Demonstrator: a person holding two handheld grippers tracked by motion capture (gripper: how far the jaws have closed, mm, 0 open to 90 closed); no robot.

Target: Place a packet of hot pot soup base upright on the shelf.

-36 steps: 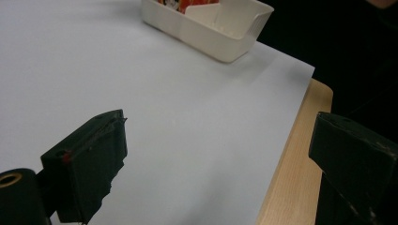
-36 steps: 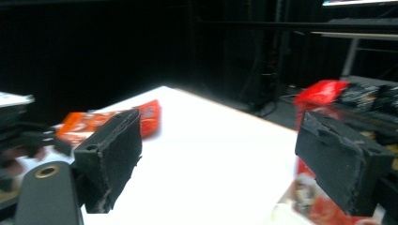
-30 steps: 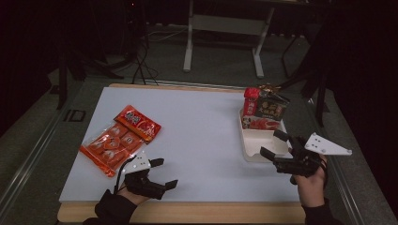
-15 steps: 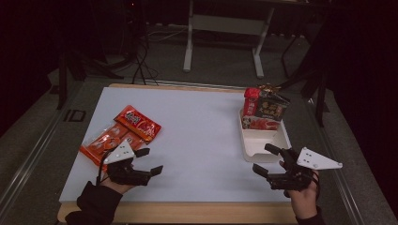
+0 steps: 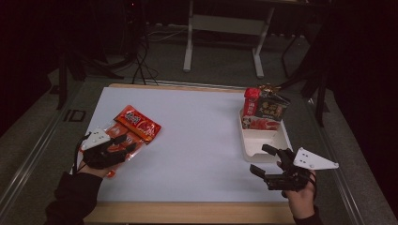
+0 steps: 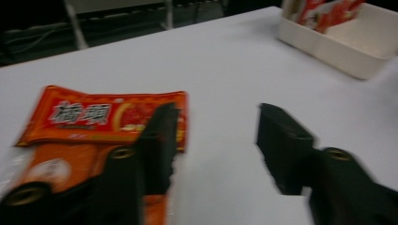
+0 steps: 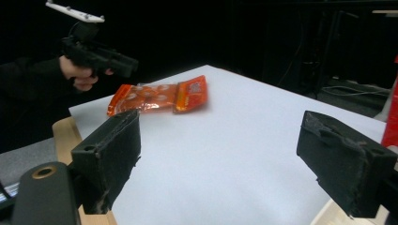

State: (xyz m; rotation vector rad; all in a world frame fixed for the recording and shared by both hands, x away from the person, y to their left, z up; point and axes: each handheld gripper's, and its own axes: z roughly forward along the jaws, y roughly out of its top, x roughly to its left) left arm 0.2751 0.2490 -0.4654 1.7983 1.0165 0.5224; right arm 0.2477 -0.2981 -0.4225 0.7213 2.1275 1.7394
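Left gripper view shows white characters on the flat orange-red snack packet (image 6: 108, 117); the left gripper (image 6: 216, 136), spread, has just been closing, one jaw over it, nothing pinched. High view shows the right gripper (image 5: 263, 161) spread beside the white rectangular plastic tray (image 5: 281, 140).

Two orange-red snack packets (image 5: 133, 129) w/ clear windows, lying flat at left side of white table (image 5: 197, 140), overlapping. Upper packet (image 6: 110, 117): printed red header w/ white characters, angled toward table's far-left, edges a bit crumpled. Lower packet (image 6: 56, 171): mostly see-thru, orange contents visible, partly covered, nearer table's front-left edge.
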